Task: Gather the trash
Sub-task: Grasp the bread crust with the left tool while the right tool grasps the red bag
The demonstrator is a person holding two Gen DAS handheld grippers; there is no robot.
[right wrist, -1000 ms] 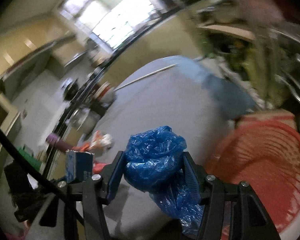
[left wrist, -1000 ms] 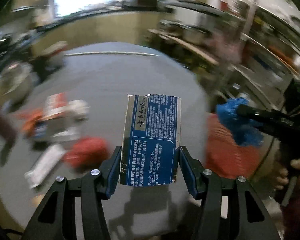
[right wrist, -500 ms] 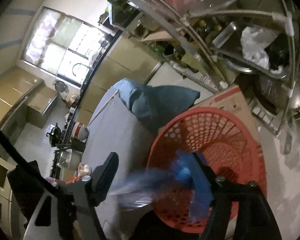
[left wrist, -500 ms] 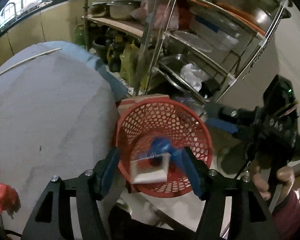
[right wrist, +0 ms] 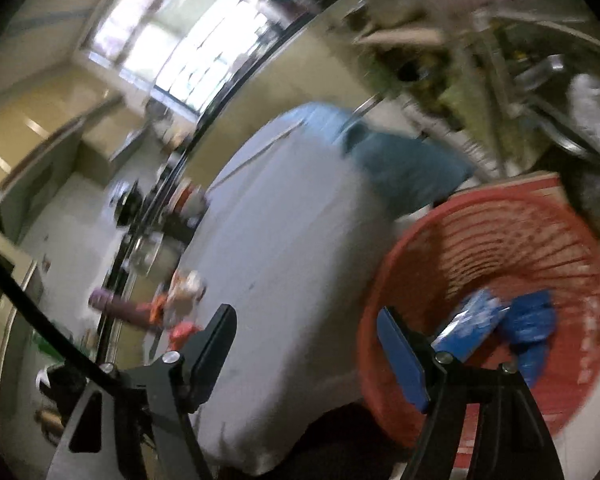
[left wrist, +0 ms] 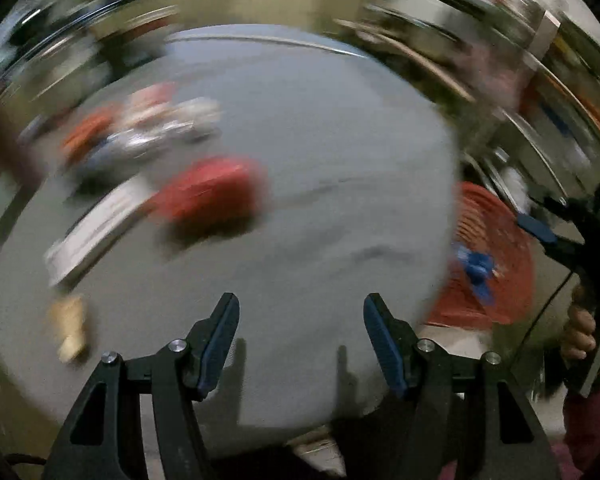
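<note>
Left view, left claw (left wrist: 301, 334): open, nothing between the jaws, over the grey surface (left wrist: 308, 128).
Left view, trash: blurred red piece (left wrist: 210, 194), white flat piece (left wrist: 94, 230) and more lie on the surface.
Left view, basket (left wrist: 496, 248): red, beside the surface edge.
Right view, right claw (right wrist: 306, 346): open, empty.
Right view, basket (right wrist: 496, 216): holds blue box (right wrist: 470, 330) and blue bag (right wrist: 530, 320).

Motion blur smears the table's litter (left wrist: 204, 196); red basket (left wrist: 496, 256) partly hidden
</note>
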